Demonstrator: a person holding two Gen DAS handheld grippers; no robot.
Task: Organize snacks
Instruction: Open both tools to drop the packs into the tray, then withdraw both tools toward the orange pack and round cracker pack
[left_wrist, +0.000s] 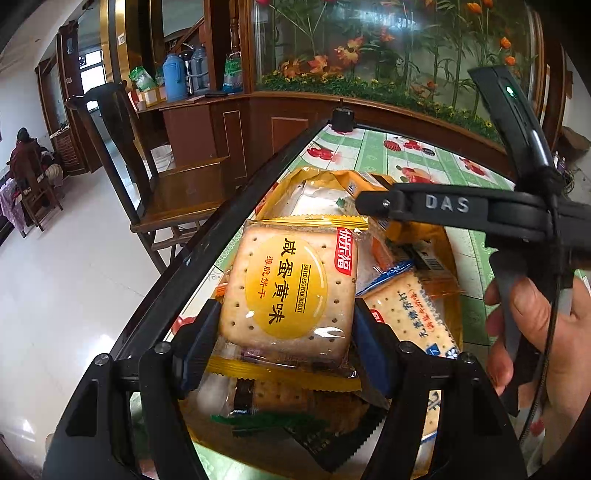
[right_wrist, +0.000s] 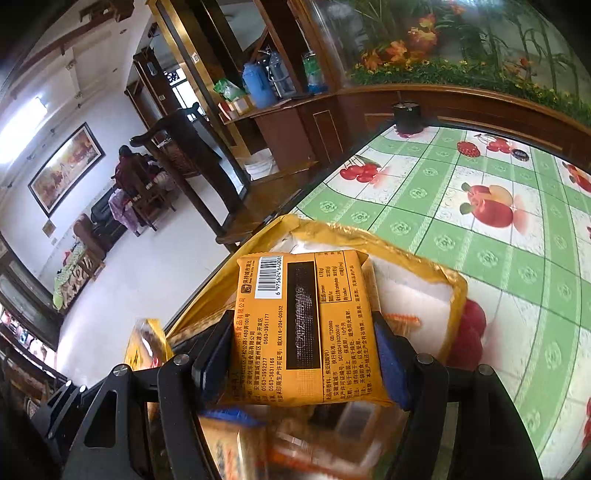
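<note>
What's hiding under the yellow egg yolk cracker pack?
Under the egg yolk cracker pack, held in the left gripper, lie more snack packs: a blue-edged cracker pack and a green-edged pack. What's directly beneath is covered.

Wooden chair (left_wrist: 147, 177), blue thermos (left_wrist: 174, 75), framed painting (right_wrist: 66, 168)

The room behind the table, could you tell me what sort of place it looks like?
Most likely a home's living and dining room: a table with a fruit-print cloth, a carved wooden chair, a wooden sideboard holding thermos flasks, and a framed painting on the wall.
</note>
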